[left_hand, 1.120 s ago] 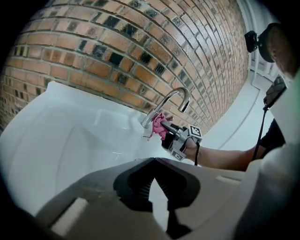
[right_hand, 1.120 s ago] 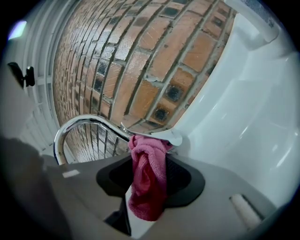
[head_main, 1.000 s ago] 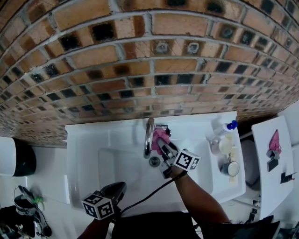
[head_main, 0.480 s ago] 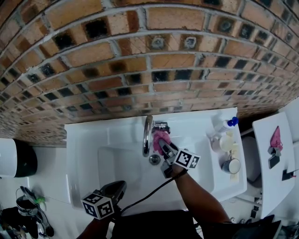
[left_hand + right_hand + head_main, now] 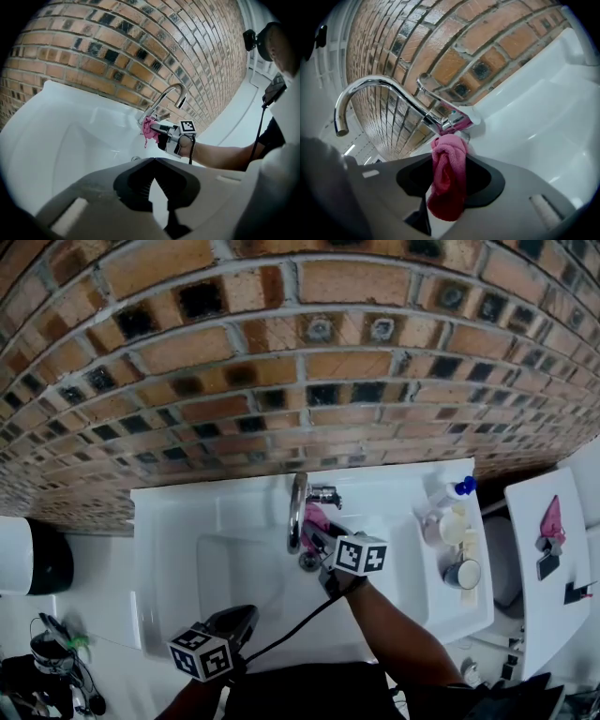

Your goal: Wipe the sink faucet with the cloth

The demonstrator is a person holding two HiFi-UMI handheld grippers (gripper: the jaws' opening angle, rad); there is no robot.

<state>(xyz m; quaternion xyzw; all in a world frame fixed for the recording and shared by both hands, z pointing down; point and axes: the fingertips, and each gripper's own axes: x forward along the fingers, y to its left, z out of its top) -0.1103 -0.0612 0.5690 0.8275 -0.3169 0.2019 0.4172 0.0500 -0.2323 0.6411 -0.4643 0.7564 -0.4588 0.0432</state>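
The white sink (image 5: 169,521) stands against a brick wall (image 5: 281,362). Its basin holds only the round drain (image 5: 309,562). Three small containers stand on the ledge at the sink's right end: a bottle with a blue cap (image 5: 452,493), a pale cup (image 5: 451,531) and a darker cup (image 5: 463,575). What is inside them is too small to make out.

There is one chrome faucet (image 5: 298,512), with a curved spout, and one pink cloth (image 5: 449,178). The right gripper (image 5: 317,532) has its jaws clamped on the cloth, which bulges up between them in a bunched fold. The top of the fold sits at the faucet's base, under the lever. Whether it presses on the metal cannot be told for certain.

The left gripper (image 5: 152,161) hangs low at the sink's front edge, well apart from the faucet. Its jaw tips meet, with nothing between them.

Both of the person's arms are cut off by the lower edge of the head view. A black round object (image 5: 42,559) at the far left and a pink item (image 5: 551,521) on a white surface at the right are too unclear to identify
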